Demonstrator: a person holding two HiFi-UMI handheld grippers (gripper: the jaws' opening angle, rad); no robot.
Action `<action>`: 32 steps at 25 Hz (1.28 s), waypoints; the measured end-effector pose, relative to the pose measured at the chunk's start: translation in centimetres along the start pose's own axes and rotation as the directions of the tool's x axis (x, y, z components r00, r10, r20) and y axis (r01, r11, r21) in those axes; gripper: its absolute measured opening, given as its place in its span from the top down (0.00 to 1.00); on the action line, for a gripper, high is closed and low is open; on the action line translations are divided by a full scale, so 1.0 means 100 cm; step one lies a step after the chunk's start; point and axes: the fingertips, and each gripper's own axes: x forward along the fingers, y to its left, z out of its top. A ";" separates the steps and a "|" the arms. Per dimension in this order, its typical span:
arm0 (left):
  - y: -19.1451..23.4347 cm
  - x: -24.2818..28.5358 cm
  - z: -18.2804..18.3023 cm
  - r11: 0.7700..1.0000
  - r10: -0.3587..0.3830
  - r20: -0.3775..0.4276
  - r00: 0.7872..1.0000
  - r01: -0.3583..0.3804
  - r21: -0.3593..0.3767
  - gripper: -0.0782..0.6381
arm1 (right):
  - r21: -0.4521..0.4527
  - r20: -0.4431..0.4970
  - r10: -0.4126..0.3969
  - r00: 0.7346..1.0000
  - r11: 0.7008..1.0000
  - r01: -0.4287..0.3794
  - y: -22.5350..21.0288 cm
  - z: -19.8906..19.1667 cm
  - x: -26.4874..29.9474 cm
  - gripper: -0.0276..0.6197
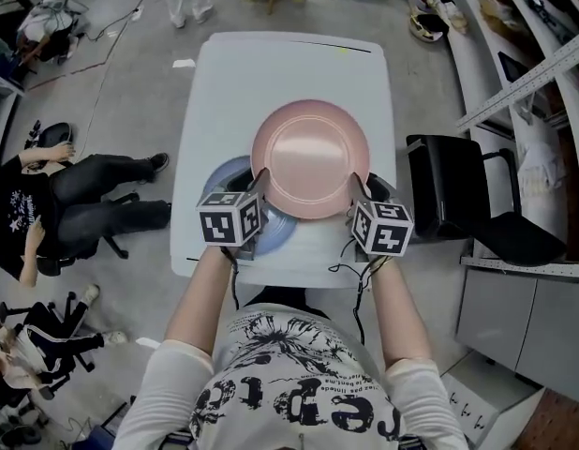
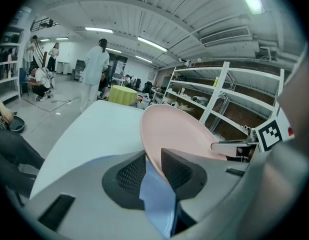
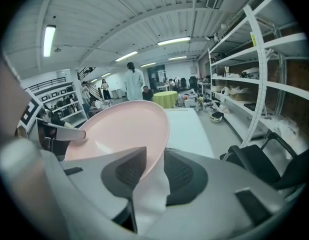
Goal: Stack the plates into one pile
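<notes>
A pink plate (image 1: 311,157) hangs above the white table (image 1: 289,73), held by its rim on both sides. My left gripper (image 1: 259,184) is shut on the plate's left rim, and in the left gripper view the pink plate (image 2: 179,134) runs between the jaws at my left gripper (image 2: 152,168). My right gripper (image 1: 358,191) is shut on the right rim; the right gripper view shows the pink plate (image 3: 119,129) pinched at my right gripper (image 3: 153,171). A blue plate (image 1: 235,181) lies on the table below and to the left, partly hidden by the pink plate and the left gripper.
A black chair (image 1: 458,195) stands right of the table. A person in dark trousers (image 1: 74,200) sits on the floor to the left. Shelving (image 1: 533,82) runs along the right side. In the left gripper view a person in white (image 2: 94,69) stands beyond the table's far end.
</notes>
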 end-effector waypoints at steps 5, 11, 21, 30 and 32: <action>0.015 -0.053 -0.029 0.999 0.036 -0.007 0.999 -0.036 -0.004 0.75 | -0.007 -0.019 0.034 0.999 0.999 -0.034 0.043 -0.026 -0.027 0.77; 0.057 -0.102 -0.062 0.995 0.100 -0.025 0.995 -0.101 -0.027 0.75 | -0.026 -0.057 0.082 0.995 0.996 -0.084 0.105 -0.053 -0.031 0.77; 0.134 -0.129 -0.103 0.992 0.120 -0.137 0.983 -0.123 -0.019 0.75 | -0.001 -0.126 0.063 0.990 0.998 -0.064 0.181 -0.093 -0.012 0.77; 0.157 -0.116 -0.120 0.990 0.142 -0.209 0.968 -0.134 0.052 0.73 | -0.002 -0.187 -0.003 0.982 1.000 0.003 0.191 -0.116 0.005 0.77; 0.157 -0.112 -0.119 0.989 0.146 -0.210 0.967 -0.136 0.062 0.73 | -0.006 -0.193 -0.020 0.981 1.000 0.019 0.188 -0.117 0.007 0.77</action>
